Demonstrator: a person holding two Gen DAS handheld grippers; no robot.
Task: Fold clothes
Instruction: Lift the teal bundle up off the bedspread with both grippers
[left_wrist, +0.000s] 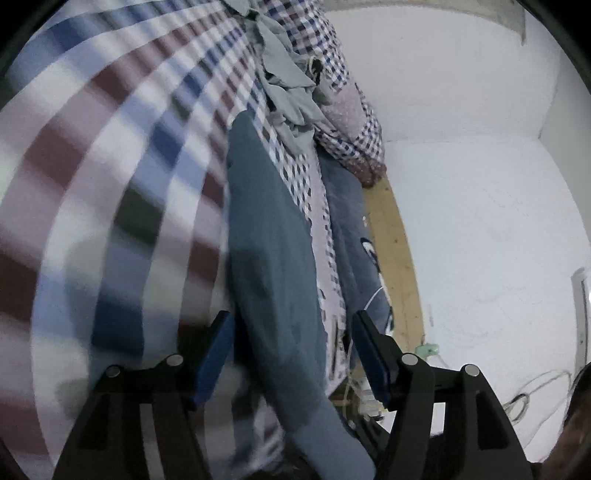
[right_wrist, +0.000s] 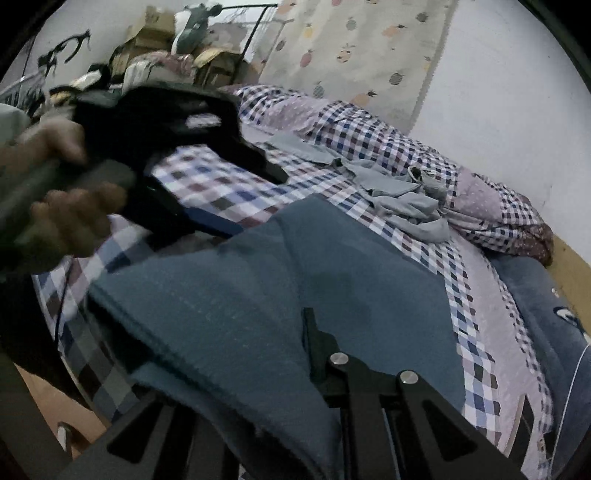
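A teal garment (right_wrist: 258, 295) lies spread on the checked bed sheet (right_wrist: 207, 181). My right gripper (right_wrist: 299, 325) is shut on its near edge. One black finger (right_wrist: 314, 343) shows; the cloth covers the other. A hand holds my left gripper (right_wrist: 258, 203) at the garment's far left edge, its jaws apart. In the left wrist view the left gripper (left_wrist: 291, 321) is open, and the teal garment (left_wrist: 269, 240) runs between the blue pads (left_wrist: 218, 350) without being pinched.
A crumpled pale grey garment (right_wrist: 402, 192) lies further up the bed beside a rolled checked quilt (right_wrist: 491, 210). A dark blue garment (right_wrist: 546, 314) with a white logo lies along the right side, by the wooden bed frame (left_wrist: 395, 240). Boxes and clutter (right_wrist: 155, 44) stand behind the bed.
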